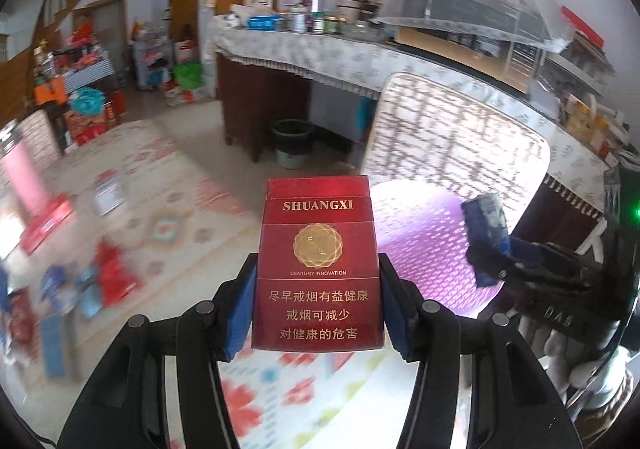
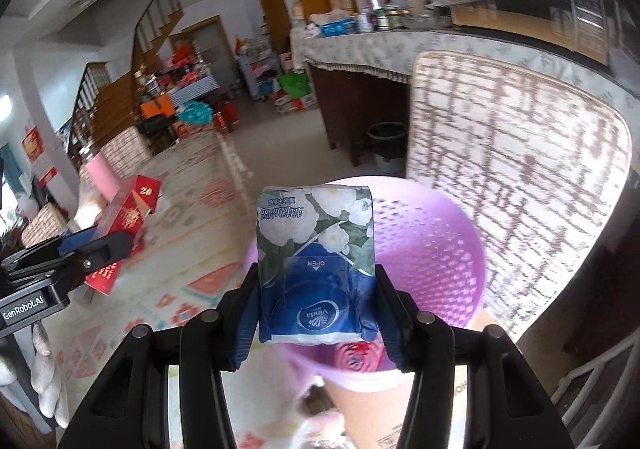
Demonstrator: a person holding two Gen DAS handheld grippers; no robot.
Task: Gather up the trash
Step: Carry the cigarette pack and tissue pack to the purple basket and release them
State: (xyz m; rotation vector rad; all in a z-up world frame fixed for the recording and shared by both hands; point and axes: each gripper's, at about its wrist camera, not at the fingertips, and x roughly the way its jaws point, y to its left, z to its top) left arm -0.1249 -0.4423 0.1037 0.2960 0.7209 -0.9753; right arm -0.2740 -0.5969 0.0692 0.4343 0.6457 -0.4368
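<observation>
Left hand-held gripper (image 1: 318, 305) has its blue pads pressed against both sides of a red cigarette pack (image 1: 318, 269), which stands upright between them, partly closed around its width. Beyond the pack, at about one o'clock, the purple wastebasket (image 1: 424, 245) shows its perforated inside. At three o'clock in the same view, the right hand-held gripper (image 1: 490, 249) carries something blue.

Seen from the right wrist, the right hand-held gripper (image 2: 318, 309) is clamped on a packet of tissues (image 2: 316, 265), blue and white with flowers, held upright and squeezed at its lower edges. The wastebasket (image 2: 432, 269) sits directly behind and below the packet, its rim reaching from five to two o'clock. At nine o'clock the left hand-held gripper (image 2: 96, 245) appears with the red pack (image 2: 128, 217).

A patterned rug (image 2: 192, 289) covers the floor. At twelve o'clock stands a cluttered worktop (image 2: 360, 45) with a lace cloth, a dark bin (image 2: 386, 147) beneath it.
</observation>
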